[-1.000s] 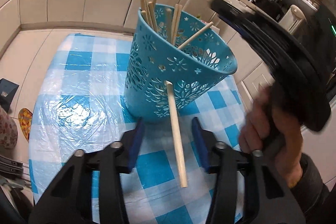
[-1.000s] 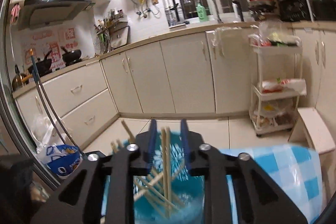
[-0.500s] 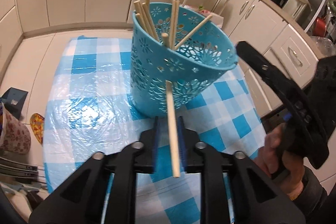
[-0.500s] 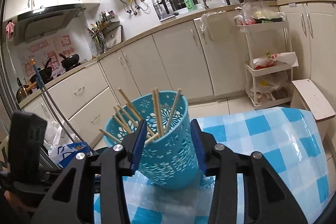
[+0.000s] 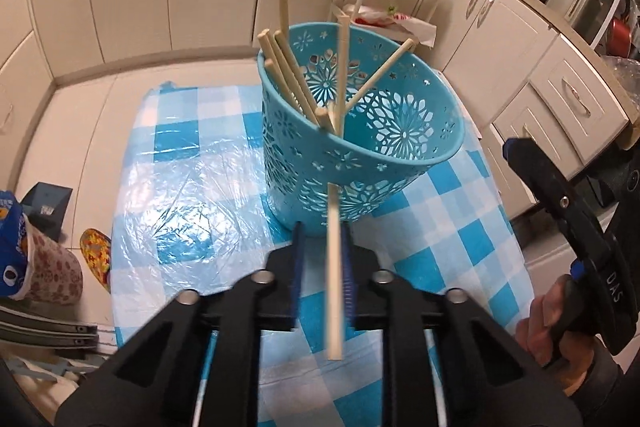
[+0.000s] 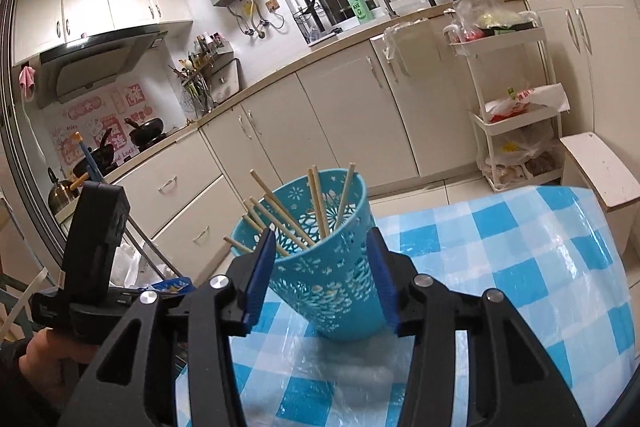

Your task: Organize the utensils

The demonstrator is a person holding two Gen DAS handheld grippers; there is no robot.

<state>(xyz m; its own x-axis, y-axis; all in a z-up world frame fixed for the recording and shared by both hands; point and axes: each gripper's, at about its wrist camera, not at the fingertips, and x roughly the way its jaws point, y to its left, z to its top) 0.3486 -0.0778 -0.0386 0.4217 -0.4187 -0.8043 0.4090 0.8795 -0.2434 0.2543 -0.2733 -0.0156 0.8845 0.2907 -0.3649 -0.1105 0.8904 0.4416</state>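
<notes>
Left wrist: chopstick [image 5: 334, 267] clamped in left hand-held gripper [image 5: 322, 277].

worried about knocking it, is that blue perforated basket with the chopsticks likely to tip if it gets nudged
Probably yes: the blue basket is tall, narrows toward its base and already looks tilted. Its cut-out plastic walls suggest it is light. The chopsticks lean against one side of the rim, likely shifting weight that way, and the plastic-covered tablecloth looks slick.

My left hand-held gripper [image 5: 322, 269] is squeezed tight on a chopstick [image 5: 334, 267]. My right hand-held gripper [image 6: 320, 279] is wide open, with my hand [image 5: 554, 331] holding it.
</notes>
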